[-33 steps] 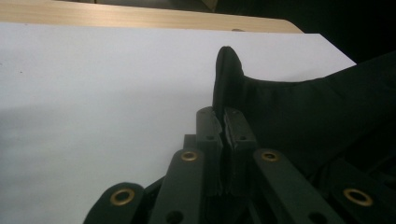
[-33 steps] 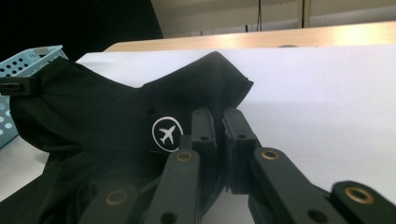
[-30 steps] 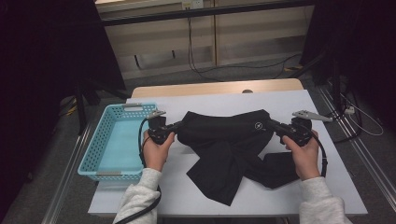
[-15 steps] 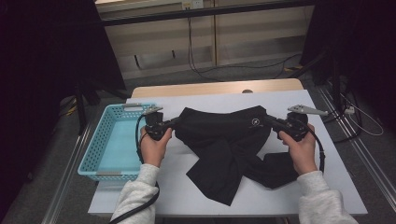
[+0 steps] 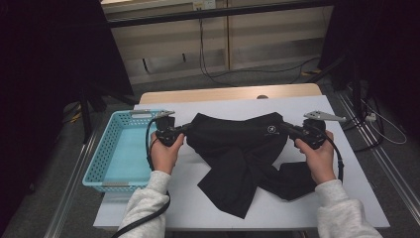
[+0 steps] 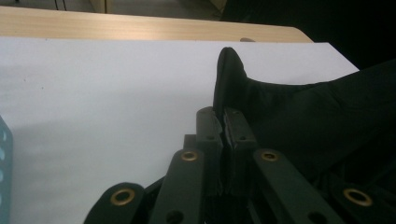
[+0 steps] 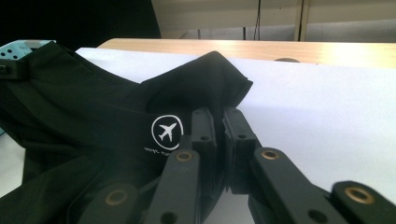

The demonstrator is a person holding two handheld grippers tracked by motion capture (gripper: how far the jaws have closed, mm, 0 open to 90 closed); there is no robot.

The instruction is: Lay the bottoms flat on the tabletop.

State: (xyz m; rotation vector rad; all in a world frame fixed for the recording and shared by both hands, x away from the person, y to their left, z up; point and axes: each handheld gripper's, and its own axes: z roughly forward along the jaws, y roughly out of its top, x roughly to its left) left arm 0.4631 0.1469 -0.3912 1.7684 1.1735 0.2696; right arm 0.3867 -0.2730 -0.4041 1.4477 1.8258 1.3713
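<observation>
We have the left tool (image 5: 186, 129) clamped on the left corner of the one black cloth garment with a white aeroplane logo (image 5: 237, 144), and the right tool (image 5: 288, 128) clamped on its right corner, probably to stretch the top edge straight for folding. The garment lies mid-worktop (image 5: 346, 193), its lower part bunched towards us. One light-blue plastic basket (image 5: 116, 153) sits left of it.

A light blue basket (image 5: 119, 153) sits at the white table's (image 5: 346, 163) left edge.
</observation>
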